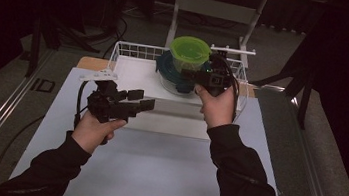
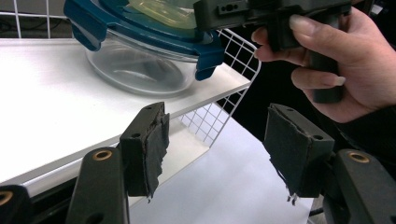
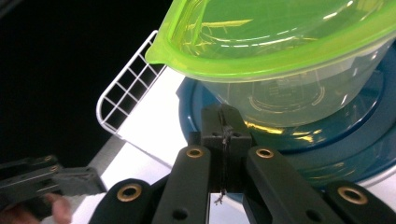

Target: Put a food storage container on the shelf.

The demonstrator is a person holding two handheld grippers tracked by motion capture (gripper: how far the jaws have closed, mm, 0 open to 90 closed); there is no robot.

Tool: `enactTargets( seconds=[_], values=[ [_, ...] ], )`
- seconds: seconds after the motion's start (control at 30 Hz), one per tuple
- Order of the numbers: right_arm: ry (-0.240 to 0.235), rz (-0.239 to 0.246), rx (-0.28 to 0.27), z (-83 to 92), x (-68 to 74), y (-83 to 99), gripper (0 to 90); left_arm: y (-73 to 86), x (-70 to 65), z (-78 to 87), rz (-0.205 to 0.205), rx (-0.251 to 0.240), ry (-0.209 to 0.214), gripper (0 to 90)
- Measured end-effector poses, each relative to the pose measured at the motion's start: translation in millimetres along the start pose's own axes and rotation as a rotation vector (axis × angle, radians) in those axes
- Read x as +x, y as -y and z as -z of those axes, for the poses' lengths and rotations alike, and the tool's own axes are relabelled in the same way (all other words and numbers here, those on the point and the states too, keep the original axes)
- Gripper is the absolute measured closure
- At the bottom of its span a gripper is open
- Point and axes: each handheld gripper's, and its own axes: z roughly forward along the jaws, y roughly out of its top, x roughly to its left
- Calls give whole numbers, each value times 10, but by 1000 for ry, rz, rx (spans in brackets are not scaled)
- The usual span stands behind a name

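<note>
Green-lidded tub [image 1: 189, 53] sits stacked on the blue-lidded glass bowl [image 1: 177, 76], both inside the white wire basket [image 1: 128, 49] at the far side of the table [image 1: 153, 176], toward the basket's right end. Right gripper [image 1: 204, 77] is up against the stack, near the blue lid's edge; in the right gripper view its jaws are pressed together with nothing between them, tips just in front of the blue lid [image 3: 327, 140] and under the green lid's rim [image 3: 280, 56]. Can't tell if the tips actually touch the lid. Left gripper [image 1: 140, 100] hovers over the table just short of the basket's near edge, jaws apart and empty; in its own view the pads [image 2: 156, 140] frame the basket's white floor [image 2: 56, 88] and the glass bowl [image 2: 140, 70] farther off.

Progress judgement: early. Nothing gripped, nothing lifted, stack still whole and still in the basket. Looks like an approach phase: right nudging or steadying the stack, left coming in open for a grab. Left to do: take hold of a container or lid and whatever follows (unstacking or moving it out)
</note>
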Motion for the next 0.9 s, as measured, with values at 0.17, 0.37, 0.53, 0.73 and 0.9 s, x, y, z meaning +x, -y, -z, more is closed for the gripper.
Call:
enactTargets(
  seconds=[0.17, 0.37, 0.53, 0.73, 0.9],
  values=[
    [-15, -8, 1, 10, -8, 18, 898, 21, -26, -19, -14, 1, 9, 386],
    [-56, 18, -11, 130, 47, 167, 853, 84, -49, 3, -25, -19, 28, 370],
    [-73, 84, -32, 245, 137, 352, 722, 160, -67, 20, -75, -36, 80, 271],
    [-98, 153, -79, 303, 183, 565, 438, 215, -151, 19, -166, -64, 99, 141],
    [-121, 207, -141, 335, 171, 719, 243, 269, -210, 13, -207, -61, 101, 0]
  ],
)
